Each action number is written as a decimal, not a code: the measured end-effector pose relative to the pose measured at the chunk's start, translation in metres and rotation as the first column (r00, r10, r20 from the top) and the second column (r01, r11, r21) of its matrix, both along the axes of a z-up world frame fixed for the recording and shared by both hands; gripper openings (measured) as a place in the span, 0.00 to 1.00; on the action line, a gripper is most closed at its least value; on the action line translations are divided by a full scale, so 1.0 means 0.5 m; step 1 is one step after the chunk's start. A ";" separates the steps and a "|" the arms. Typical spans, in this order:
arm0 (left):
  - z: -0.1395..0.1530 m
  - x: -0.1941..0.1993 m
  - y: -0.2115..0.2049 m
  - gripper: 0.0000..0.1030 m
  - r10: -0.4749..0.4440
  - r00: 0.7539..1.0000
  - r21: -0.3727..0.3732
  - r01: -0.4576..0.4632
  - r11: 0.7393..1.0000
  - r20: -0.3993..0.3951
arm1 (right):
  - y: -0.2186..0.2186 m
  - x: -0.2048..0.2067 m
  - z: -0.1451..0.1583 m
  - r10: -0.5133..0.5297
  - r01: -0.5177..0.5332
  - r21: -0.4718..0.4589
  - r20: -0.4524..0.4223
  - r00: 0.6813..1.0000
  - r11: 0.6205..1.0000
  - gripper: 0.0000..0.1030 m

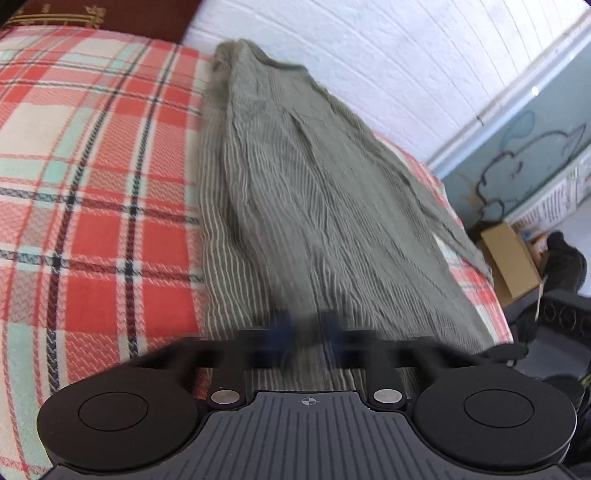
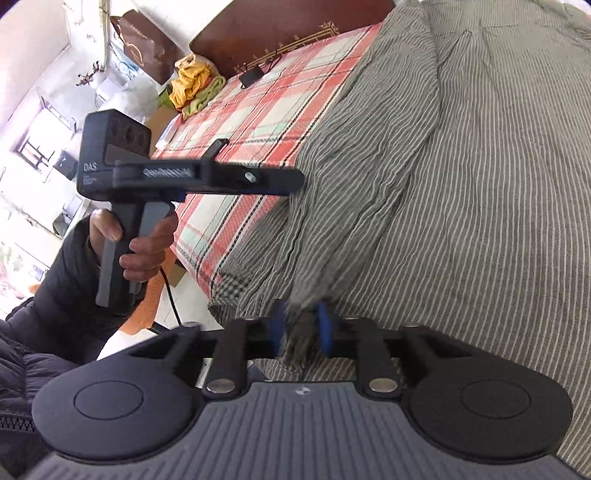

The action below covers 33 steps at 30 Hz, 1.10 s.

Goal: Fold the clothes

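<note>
The right gripper (image 2: 302, 326), a black two-finger tool with blue pads, has its jaws drawn narrow and pinched on a bunched fold of the grey garment with thin white stripes (image 2: 461, 192), a crinkled woven cloth. The pinch sits at the garment's near edge, close to the near edge of the bed.

The left gripper (image 2: 295, 182), seen from the side in the right wrist view, reaches in level from the left, and its tip meets the same cloth further up along its left border. In its own view the left gripper (image 1: 306, 328) is blurred; its blue pads stand close together with striped cloth between them, so it appears to be clamped on the fabric (the blur keeps this from being certain). A person's hand (image 2: 136, 243) in a dark padded sleeve holds its handle.

Two grips on one edge suggest the aim is to lift that side and carry it across for a fold.

The garment lies lengthwise on the red, cream and mint plaid blanket (image 1: 92, 166) that covers the bed, running from the near edge toward the dark wooden headboard (image 2: 288, 33) at the far end. Beyond the bed's left edge sits a heap of yellow and green clothes (image 2: 194, 86).
</note>
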<state>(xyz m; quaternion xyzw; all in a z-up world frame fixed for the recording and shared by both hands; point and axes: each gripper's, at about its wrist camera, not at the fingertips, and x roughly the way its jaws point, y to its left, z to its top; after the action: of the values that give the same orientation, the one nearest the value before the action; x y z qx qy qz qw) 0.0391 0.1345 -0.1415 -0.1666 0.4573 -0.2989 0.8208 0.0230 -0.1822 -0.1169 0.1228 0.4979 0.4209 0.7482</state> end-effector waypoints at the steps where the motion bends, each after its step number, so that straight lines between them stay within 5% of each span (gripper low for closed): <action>1: 0.013 -0.008 0.004 0.15 0.002 1.000 -0.003 -0.001 1.000 0.020 | -0.007 0.001 0.004 -0.008 0.008 0.037 -0.012 1.000 0.999 0.09; 3: 0.049 -0.028 0.012 0.15 0.003 0.997 0.008 -0.003 1.000 0.080 | -0.018 0.005 0.010 -0.012 0.016 0.104 -0.040 0.999 0.994 0.09; 6: 0.092 -0.045 0.012 0.16 0.015 0.990 0.108 -0.031 0.994 0.144 | -0.009 0.009 0.001 -0.022 0.022 0.013 -0.016 1.000 1.000 0.09; 7: 0.089 -0.042 0.005 0.25 0.019 0.989 0.169 -0.044 0.985 0.148 | 0.001 0.011 -0.008 -0.014 0.013 -0.026 -0.017 1.000 1.000 0.12; 10: 0.065 -0.032 0.001 0.40 0.025 0.994 0.248 -0.052 0.967 0.110 | 0.023 0.013 -0.027 0.009 -0.012 -0.077 -0.030 1.000 0.997 0.12; 13: 0.039 -0.024 0.006 0.42 0.035 0.997 0.285 -0.052 0.957 0.065 | 0.017 0.012 -0.008 0.026 -0.026 -0.075 -0.003 1.000 0.997 0.17; 16: 0.069 -0.017 0.023 0.55 0.077 0.988 0.237 -0.107 0.966 0.133 | -0.001 0.028 0.028 0.006 -0.002 -0.079 0.048 0.999 0.997 0.24; 20: 0.114 0.026 0.016 0.60 0.122 0.961 0.199 -0.174 0.965 0.248 | -0.021 0.092 0.082 -0.105 0.117 -0.061 0.166 0.981 0.991 0.29; 22: 0.134 0.075 0.008 0.61 0.151 0.946 0.172 -0.206 0.963 0.289 | -0.018 0.138 0.099 -0.164 0.171 -0.015 0.209 0.964 0.985 0.46; 28: 0.160 0.282 -0.036 0.61 0.227 0.921 0.133 -0.280 0.951 0.318 | 0.067 0.289 0.085 -0.245 0.249 0.021 0.280 0.928 0.968 0.48; 33: 0.142 0.458 -0.070 0.61 0.239 0.928 0.128 -0.284 0.950 0.286 | 0.102 0.398 0.031 -0.277 0.277 0.036 0.256 0.926 0.960 0.48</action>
<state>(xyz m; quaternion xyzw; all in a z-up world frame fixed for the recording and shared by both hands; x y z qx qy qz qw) 0.2679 0.0997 -0.0708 -0.1151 0.3395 -0.1671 0.9185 0.2223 -0.1313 -0.1015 0.1358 0.3741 0.3232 0.8586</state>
